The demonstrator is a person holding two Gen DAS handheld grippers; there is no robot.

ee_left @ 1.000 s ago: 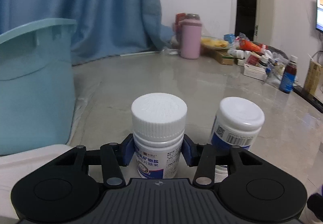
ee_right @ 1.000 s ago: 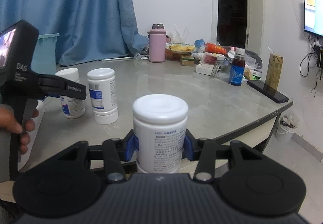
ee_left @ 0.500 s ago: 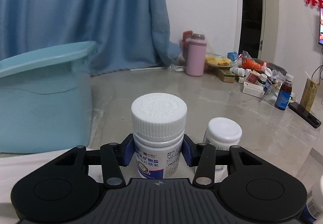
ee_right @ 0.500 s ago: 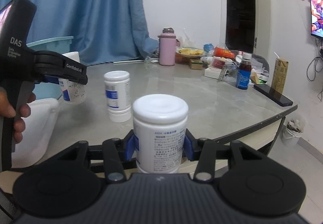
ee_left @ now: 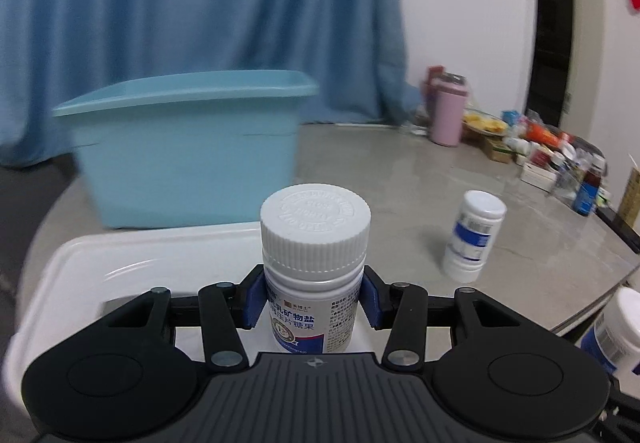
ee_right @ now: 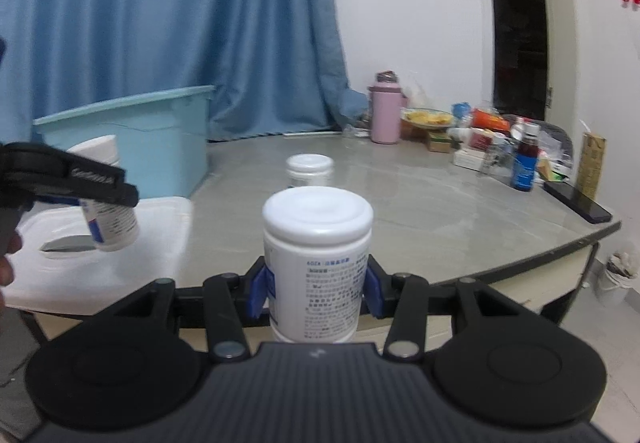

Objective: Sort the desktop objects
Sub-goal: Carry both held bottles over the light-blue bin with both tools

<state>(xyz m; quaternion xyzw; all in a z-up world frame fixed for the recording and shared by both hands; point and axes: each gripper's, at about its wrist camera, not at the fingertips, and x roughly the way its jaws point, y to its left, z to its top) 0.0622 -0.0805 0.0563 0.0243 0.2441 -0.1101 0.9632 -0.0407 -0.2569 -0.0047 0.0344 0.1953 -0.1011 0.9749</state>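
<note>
Lighting: even, cool indoor light, moderately bright; source not visible.
Glare: soft pale sheen on the grey marbled stone worktop (ee_left: 400,179), strongest towards the far clutter; a bright streak on the glossy white plastic tray (ee_left: 120,271).
Shadows: faint; one dark patch lies on that tray under the raised small white pill bottle (ee_right: 110,219) in the right view.
Blur: the light-blue plastic bin (ee_left: 188,147) and blue fabric curtain (ee_left: 200,3) are smeared sideways in the left view; the right view is mildly soft throughout.
Distortion: strong fisheye bowing; dark vignette at the corners.
Sharpest: the white ribbed cap (ee_left: 315,219) close to the left lens.
</note>
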